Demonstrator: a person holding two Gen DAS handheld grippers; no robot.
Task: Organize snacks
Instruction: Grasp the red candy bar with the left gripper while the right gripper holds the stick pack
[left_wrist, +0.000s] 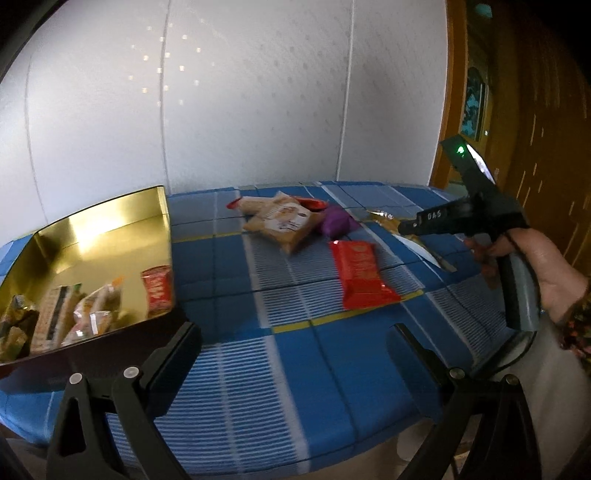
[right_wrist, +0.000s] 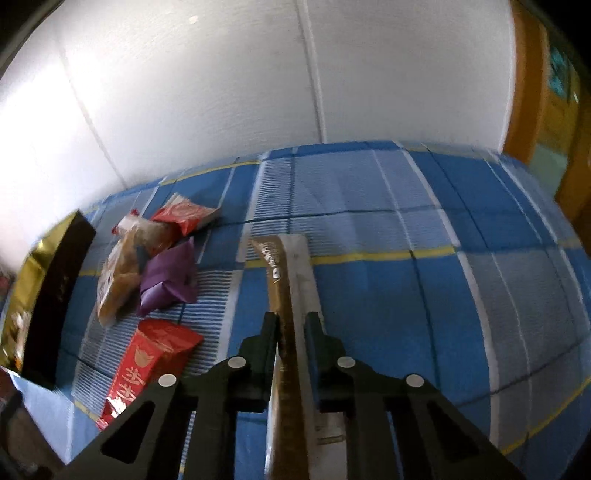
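Observation:
My right gripper (right_wrist: 290, 323) is shut on a flat brown and silver snack packet (right_wrist: 284, 280), held edge-up above the blue checked tablecloth (right_wrist: 406, 295). It shows at the right of the left wrist view (left_wrist: 406, 226). My left gripper (left_wrist: 295, 339) is open and empty above the cloth. A gold box (left_wrist: 92, 251) with several snacks inside stands at the left. Loose on the cloth lie a red packet (left_wrist: 360, 273), a tan packet (left_wrist: 284, 219), a purple packet (left_wrist: 338, 221) and a red packet behind them (right_wrist: 183, 214).
A white panelled wall (left_wrist: 258, 92) backs the table. A wooden door frame (left_wrist: 495, 92) stands at the right. The gold box's dark outer side (right_wrist: 55, 295) shows at the left of the right wrist view.

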